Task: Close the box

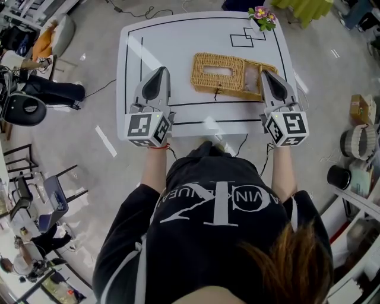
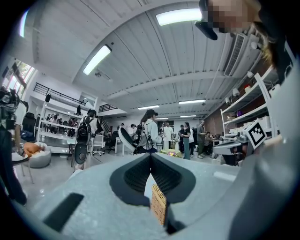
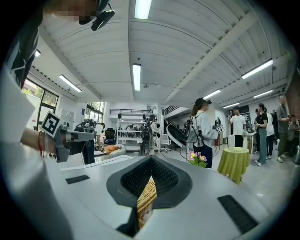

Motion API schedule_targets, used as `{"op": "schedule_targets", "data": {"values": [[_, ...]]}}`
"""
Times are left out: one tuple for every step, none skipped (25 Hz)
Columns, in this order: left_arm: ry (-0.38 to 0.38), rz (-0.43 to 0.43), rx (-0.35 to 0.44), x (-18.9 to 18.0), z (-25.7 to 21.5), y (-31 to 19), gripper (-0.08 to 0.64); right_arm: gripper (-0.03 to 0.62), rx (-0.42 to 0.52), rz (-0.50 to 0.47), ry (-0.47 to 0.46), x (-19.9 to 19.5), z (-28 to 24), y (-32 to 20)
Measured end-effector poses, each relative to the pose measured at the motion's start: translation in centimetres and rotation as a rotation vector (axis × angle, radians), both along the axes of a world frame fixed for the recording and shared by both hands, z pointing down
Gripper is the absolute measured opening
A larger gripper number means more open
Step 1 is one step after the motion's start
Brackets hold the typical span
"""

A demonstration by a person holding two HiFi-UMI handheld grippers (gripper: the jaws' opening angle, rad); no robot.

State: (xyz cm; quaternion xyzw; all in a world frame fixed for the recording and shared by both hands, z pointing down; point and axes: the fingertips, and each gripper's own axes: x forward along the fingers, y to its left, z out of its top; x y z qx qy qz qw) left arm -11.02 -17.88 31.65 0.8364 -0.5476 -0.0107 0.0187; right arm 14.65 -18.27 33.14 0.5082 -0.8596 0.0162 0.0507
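Shoulders in a black printed shirt fill the bottom of the head view, with both forearms reaching up the frame to the near edge of a white counter (image 1: 178, 41). At each wrist sits a marker cube, the left one (image 1: 148, 127) at centre left and the right one (image 1: 288, 127) at centre right.

The left gripper (image 1: 160, 70) lies over the counter's left part with its jaws clenched together and nothing between them. It is apart from the box, just to the left of the box's left end. The right gripper (image 1: 265, 72) is likewise clenched and holds nothing. Its tip overlaps the right end of the box; whether it touches cannot be told.

The box (image 1: 218, 72) is woven wicker and lies flat on the counter, in the upper centre of the frame, between the two gripper tips. Its long axis runs across the frame from left to right, with the right end dipping slightly lower. An oblong slot in its top faces up. The portion at the right end looks paler than the rest and is partly covered by the right gripper.

Black lines mark the counter around the box. At the counter's far right corner, at the top of the frame, stands a small bunch of flowers (image 1: 261, 15). Beyond the counter, both gripper views show people standing in a large room with shelving.
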Motion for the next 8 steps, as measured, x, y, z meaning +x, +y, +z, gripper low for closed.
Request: {"op": "schedule_targets", "data": {"values": [[-0.001,0.0,0.004,0.01,-0.09,-0.03,0.011,-0.002,0.002,0.0,-0.001,0.02,-0.07,-0.05],[-0.002,0.001,0.009,0.02,-0.18,-0.08,0.011,-0.002,0.005,0.001,-0.002,0.04,-0.14,-0.1],[-0.003,0.002,0.013,0.05,-0.28,-0.13,0.011,-0.002,0.007,0.002,-0.004,0.06,-0.22,-0.15],[-0.004,0.003,0.016,0.07,-0.38,-0.18,0.011,-0.002,0.009,0.002,-0.005,0.08,-0.28,-0.21],[-0.005,0.003,0.018,0.08,-0.46,-0.23,0.011,-0.002,0.01,0.002,-0.006,0.09,-0.33,-0.25],[-0.005,0.003,0.02,0.08,-0.54,-0.27,0.011,-0.002,0.011,0.003,-0.007,0.09,-0.38,-0.3],[-0.005,0.003,0.022,0.08,-0.63,-0.31,0.011,-0.002,0.012,0.003,-0.007,0.09,-0.43,-0.34],[-0.006,0.003,0.025,0.08,-0.71,-0.35,0.011,-0.002,0.013,0.002,-0.008,0.08,-0.47,-0.37]]}}
